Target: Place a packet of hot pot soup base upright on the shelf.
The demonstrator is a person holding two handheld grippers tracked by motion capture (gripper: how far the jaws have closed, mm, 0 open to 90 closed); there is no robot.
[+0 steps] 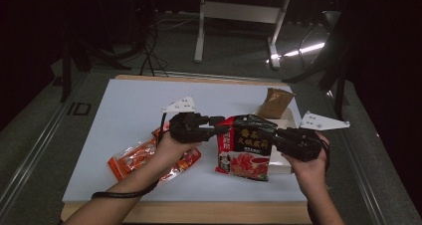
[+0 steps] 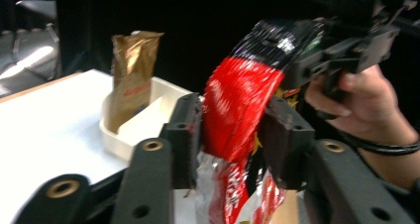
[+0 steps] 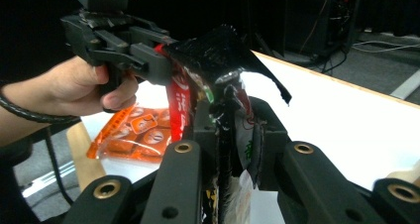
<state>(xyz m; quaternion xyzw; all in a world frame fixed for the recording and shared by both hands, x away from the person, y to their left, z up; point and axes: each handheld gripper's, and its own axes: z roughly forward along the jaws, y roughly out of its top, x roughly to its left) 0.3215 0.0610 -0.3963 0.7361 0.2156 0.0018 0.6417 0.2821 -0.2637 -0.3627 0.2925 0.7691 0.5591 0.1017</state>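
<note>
I have the red and black foil hotpot-base pouch [image 1: 247, 146] held up off the white desk [image 1: 129, 110], near its right edge, between both tools. My right gripper [image 1: 276, 137] is pinched on the pouch's right top edge, its jaws narrow with the crumpled foil pressed between them in the right gripper view. My left gripper [image 1: 225, 127] brackets the left top corner; its jaws stand partly apart with the foil between them, and I cannot tell whether the pads press. I judge this two-sided hold keeps the pouch upright and taut for steering.

Behind it, at the far right corner, the shallow white plastic tray [image 2: 130, 130] holds an upright gold-brown foil bag [image 2: 130, 75]. An orange clear snack packet [image 1: 134, 160] lies flat toward the near edge.
</note>
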